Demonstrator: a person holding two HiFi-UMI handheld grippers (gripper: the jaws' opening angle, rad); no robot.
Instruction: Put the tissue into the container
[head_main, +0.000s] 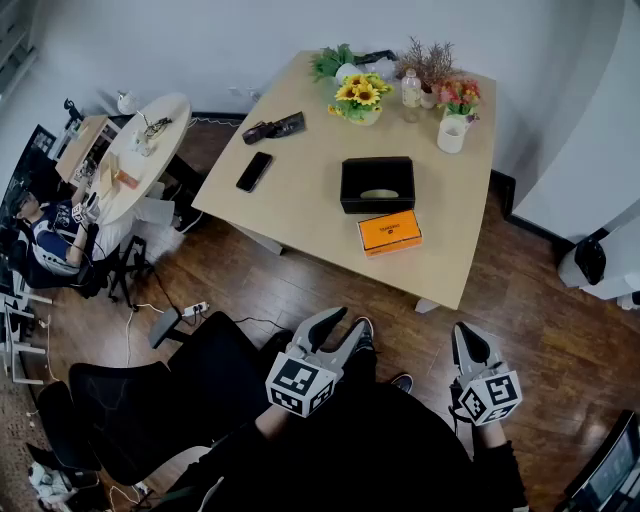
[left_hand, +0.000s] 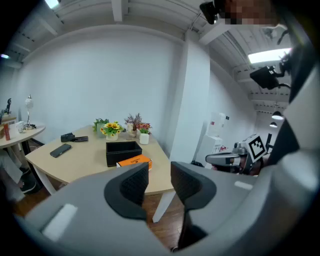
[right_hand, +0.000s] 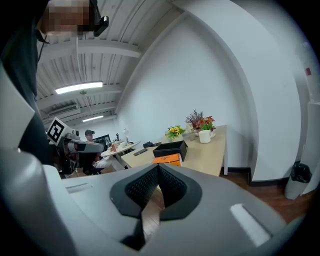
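Observation:
A black open-top container (head_main: 377, 205) stands in the middle of the wooden table (head_main: 300, 200), with something pale lying inside it. An orange tissue pack (head_main: 389, 232) lies just in front of it. Both also appear far off in the left gripper view, container (left_hand: 122, 152) and pack (left_hand: 134, 161), and in the right gripper view, container (right_hand: 170, 148) and pack (right_hand: 167, 159). My left gripper (head_main: 345, 325) (left_hand: 159, 175) hangs low over the floor, well short of the table, shut down to a narrow slit and holding nothing. My right gripper (head_main: 465, 338) (right_hand: 158, 172) is beside it, shut and empty.
A phone (head_main: 254, 171), dark gadgets (head_main: 273, 127), sunflowers (head_main: 360, 97), a bottle (head_main: 411, 90) and a white mug (head_main: 452, 133) share the table. A black office chair (head_main: 150, 400) is at my left. A round table (head_main: 140, 150) and a seated person (head_main: 45, 235) are far left.

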